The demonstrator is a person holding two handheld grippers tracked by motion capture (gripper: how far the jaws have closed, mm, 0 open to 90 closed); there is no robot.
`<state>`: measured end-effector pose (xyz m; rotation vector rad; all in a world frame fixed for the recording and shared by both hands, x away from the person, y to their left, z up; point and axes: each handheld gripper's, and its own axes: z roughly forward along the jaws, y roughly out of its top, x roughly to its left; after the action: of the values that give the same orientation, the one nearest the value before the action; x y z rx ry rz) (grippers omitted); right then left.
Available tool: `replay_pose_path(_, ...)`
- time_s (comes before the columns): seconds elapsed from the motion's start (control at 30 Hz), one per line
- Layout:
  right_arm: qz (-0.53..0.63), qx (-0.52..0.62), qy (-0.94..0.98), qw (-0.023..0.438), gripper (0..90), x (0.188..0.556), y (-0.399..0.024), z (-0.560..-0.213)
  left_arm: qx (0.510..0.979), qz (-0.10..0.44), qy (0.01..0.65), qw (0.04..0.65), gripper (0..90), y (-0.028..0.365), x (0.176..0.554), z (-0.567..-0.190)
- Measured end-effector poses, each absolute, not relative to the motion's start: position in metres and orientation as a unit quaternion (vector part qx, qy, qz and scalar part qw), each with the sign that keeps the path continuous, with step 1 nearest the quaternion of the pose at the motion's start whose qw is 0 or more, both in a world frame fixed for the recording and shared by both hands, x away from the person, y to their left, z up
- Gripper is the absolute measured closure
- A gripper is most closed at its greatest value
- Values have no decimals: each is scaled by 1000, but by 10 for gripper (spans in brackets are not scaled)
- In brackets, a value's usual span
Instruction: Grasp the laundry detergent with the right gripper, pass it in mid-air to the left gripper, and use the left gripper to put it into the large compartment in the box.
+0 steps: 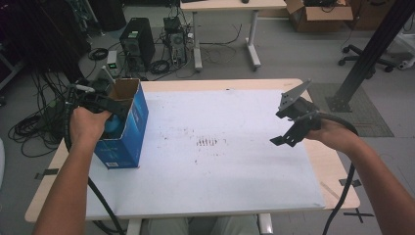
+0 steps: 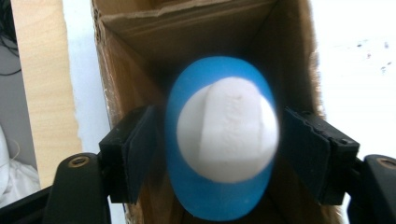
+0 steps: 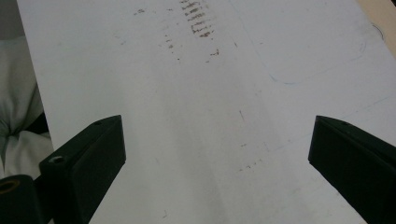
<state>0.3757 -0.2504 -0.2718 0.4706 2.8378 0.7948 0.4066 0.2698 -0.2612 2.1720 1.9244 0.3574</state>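
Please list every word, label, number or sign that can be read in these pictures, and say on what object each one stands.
No text can be read.
Blue box: pale print low on its near face, too small and blurred to read.
White table sheet: brown smudges and faint pen lines, no letters.
Blue and white object between the left gripper jaws: no marking visible.

The high view looks forward and down from above the person's side, taking in the whole worktop (image 1: pixel 210 161) and the floor beyond. The left gripper view rides close on the left tongs (image 2: pixel 219 149), staring straight into the open cardboard box (image 2: pixel 140 46), very near a blue-and-white object (image 2: pixel 222 140). That same box (image 1: pixel 128 125) sits at the worktop's left edge in the high view. The right gripper view looks along the right tongs (image 3: pixel 217 154) down onto the white sheet, sharing the brown smudges (image 3: pixel 198 21) seen mid-worktop from above (image 1: pixel 206 142).
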Motion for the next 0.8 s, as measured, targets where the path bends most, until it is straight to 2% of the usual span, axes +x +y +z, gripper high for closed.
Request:
replay_pose_path(0.5, 267, 154, 947, 86, 40, 371, -250, -266, 751, 143, 634, 118, 223, 260, 397, -221)
replay_pose_path(0.8, 268, 158, 946, 88, 41, 367, -253, -261, 768, 153, 606, 141, 185, 242, 386, -194)
